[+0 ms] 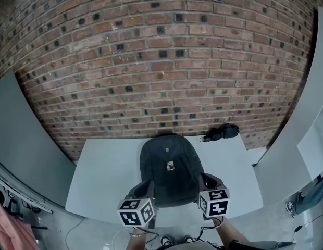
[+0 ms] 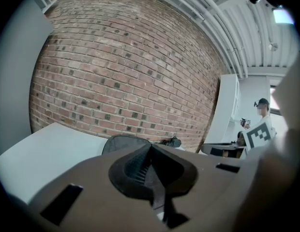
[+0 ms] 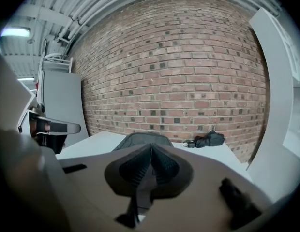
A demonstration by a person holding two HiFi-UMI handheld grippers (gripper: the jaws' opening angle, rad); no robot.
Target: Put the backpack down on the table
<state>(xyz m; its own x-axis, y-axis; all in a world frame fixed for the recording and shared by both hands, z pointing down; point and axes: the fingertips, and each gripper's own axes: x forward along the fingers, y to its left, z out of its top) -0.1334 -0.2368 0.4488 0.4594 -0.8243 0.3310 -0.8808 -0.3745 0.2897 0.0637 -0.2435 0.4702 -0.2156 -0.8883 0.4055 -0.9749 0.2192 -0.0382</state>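
Backpack [image 1: 169, 165] flat on table [image 1: 99, 165], left hand-held gripper [image 2: 150, 149] and right hand-held gripper [image 3: 150, 148] each pinching a strap [image 2: 156, 190]

The backpack [image 1: 169, 178] is dark grey, with a small pale tag [image 1: 170, 165] on its front. It lies front up on the white table [image 1: 99, 171], its bottom end near the table's near edge.

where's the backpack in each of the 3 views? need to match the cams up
Head view: backpack at centre, in the lower half, on the white table.
Left gripper view: only its top shows, left of centre, low in the picture.
Right gripper view: its top shows near centre, low in the picture.
Shared landmark: small black bundle by the brick wall, to the backpack's right in all three.
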